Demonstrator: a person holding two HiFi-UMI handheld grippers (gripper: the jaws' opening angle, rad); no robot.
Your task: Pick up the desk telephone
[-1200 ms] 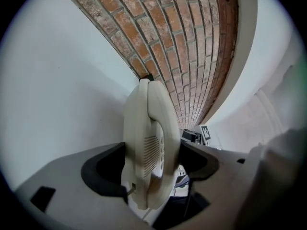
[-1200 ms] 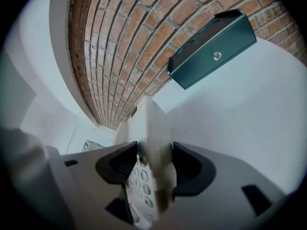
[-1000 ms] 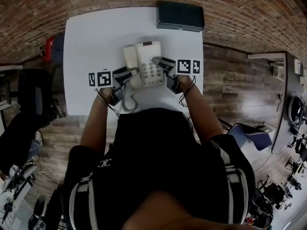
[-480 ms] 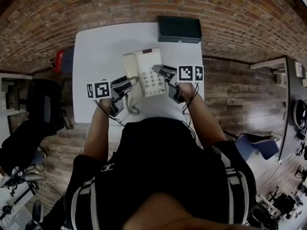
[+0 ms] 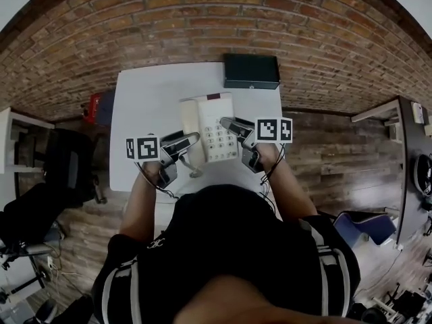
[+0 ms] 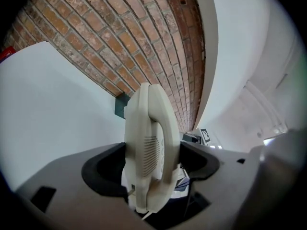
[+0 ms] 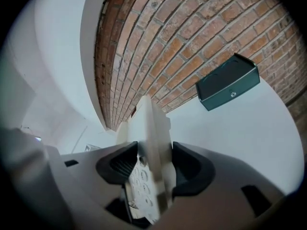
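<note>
A cream desk telephone (image 5: 210,127) with a keypad is held above the white table (image 5: 145,113), between both grippers. My left gripper (image 5: 191,140) is shut on the telephone's left side, where the handset (image 6: 151,143) lies, seen edge-on in the left gripper view. My right gripper (image 5: 229,123) is shut on the telephone's right edge (image 7: 152,152), with the keypad (image 7: 141,181) visible beside the jaw. The coiled cord (image 5: 196,171) hangs under the telephone.
A dark green box (image 5: 251,71) (image 7: 228,83) sits at the table's far edge against the brick wall (image 5: 202,19). A red object (image 5: 96,106) stands left of the table. A black chair (image 5: 61,174) is at the left, on the wooden floor (image 5: 331,160).
The telephone has come up off the table, gripped on both sides, and the cord has lifted with it. The head view has shifted, showing more of the brick wall.
</note>
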